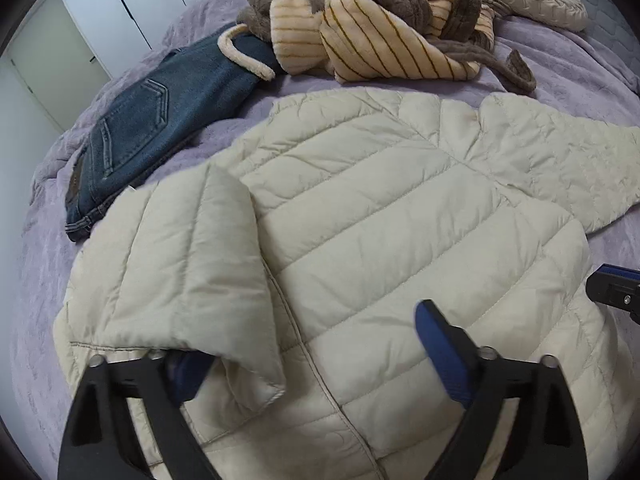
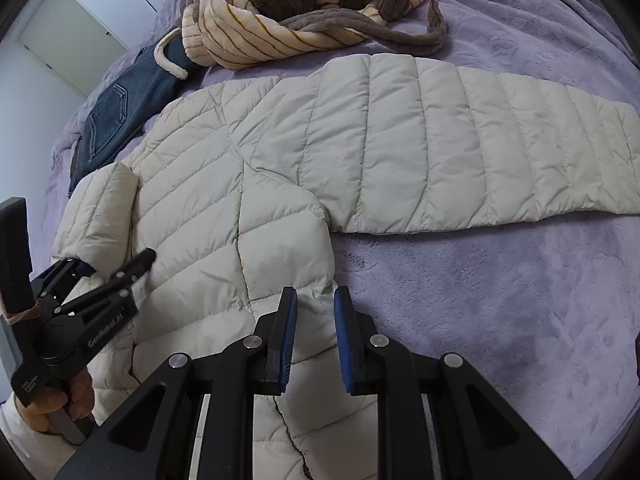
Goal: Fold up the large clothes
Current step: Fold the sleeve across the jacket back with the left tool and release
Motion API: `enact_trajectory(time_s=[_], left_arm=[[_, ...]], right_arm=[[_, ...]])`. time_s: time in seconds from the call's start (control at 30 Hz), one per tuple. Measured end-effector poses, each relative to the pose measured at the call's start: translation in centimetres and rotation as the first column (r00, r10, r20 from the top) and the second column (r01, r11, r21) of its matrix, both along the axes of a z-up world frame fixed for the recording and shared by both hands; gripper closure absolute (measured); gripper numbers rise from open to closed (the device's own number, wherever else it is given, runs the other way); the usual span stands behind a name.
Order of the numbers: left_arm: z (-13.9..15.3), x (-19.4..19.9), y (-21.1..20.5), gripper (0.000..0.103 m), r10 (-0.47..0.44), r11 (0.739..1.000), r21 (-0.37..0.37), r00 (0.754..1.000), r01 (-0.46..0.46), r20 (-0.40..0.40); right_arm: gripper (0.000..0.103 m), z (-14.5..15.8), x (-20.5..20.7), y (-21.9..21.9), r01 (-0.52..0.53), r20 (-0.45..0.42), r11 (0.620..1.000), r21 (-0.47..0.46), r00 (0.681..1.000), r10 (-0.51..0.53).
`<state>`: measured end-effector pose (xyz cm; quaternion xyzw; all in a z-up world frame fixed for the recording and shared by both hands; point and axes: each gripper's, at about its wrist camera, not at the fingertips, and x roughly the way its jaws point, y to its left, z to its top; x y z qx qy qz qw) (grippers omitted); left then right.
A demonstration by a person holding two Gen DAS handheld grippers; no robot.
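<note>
Lying flat on the bed (image 2: 500,300), the jacket (image 1: 360,208) has 1 sleeve folded over its body. Left claw (image 1: 316,364) gapes wide above it; right claw (image 2: 316,336) stands narrow, gripping nothing, at the jacket's edge.

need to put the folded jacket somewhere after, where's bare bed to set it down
Widest bare patch of purple blanket: below the cream jacket's outstretched sleeve, beside the right gripper. A narrower strip runs between that sleeve and the striped robe. Crowded: far side, where the robe and jeans pile up.
</note>
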<state>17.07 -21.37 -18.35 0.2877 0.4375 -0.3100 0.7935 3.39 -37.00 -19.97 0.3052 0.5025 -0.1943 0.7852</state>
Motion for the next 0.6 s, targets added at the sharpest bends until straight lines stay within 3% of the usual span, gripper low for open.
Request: enact_trajectory(time_s=[0.13, 0.3, 0.37, 0.43, 0.5, 0.53, 0.6], left_arm=[[0.4, -0.2, -0.4, 0.006, -0.016, 1.0, 0.0, 1.0, 0.016, -0.026], [3.9, -2.0, 1.4, 0.006, -0.09, 0.99, -0.111, 0.995, 0.085, -0.044], [5.8, -2.2, 3.4, 0.006, -0.097, 0.98, -0.179, 0.994, 0.087, -0.049], [7.5, -1.4, 6.5, 0.006, -0.034, 0.969, -0.246, 0.998, 0.021, -0.05], [8.6, 0.5, 10.0, 0.006, 0.095, 0.957, -0.27, 0.994, -0.104, -0.046], [8.8, 1.9, 11.8, 0.006, 0.171, 0.946, -0.273, 0.984, -0.177, -0.044], [8.3, 4.9, 15.6, 0.006, 0.34, 0.906, -0.255, 0.94, -0.337, -0.033]], right_arm=[[0.082, 0.1, -0.4, -0.8, 0.005, 0.004, 1.0, 0.003, 1.0, -0.005], [0.079, 0.1, -1.0, -1.5, 0.032, -0.006, 0.999, 0.022, 0.999, -0.032], [0.058, 0.5, -0.7, -1.2, 0.019, -0.009, 1.0, 0.01, 1.0, -0.019], [0.04, 1.4, 0.0, -0.3, -0.018, 0.006, 1.0, -0.018, 1.0, 0.018], [0.036, 2.5, 1.2, 1.2, -0.085, 0.033, 0.995, -0.058, 0.996, 0.087], [0.036, 3.0, 2.0, 2.2, -0.128, 0.042, 0.988, -0.082, 0.99, 0.132], [0.027, 4.0, 3.9, 4.6, -0.227, 0.055, 0.964, -0.136, 0.97, 0.236]])
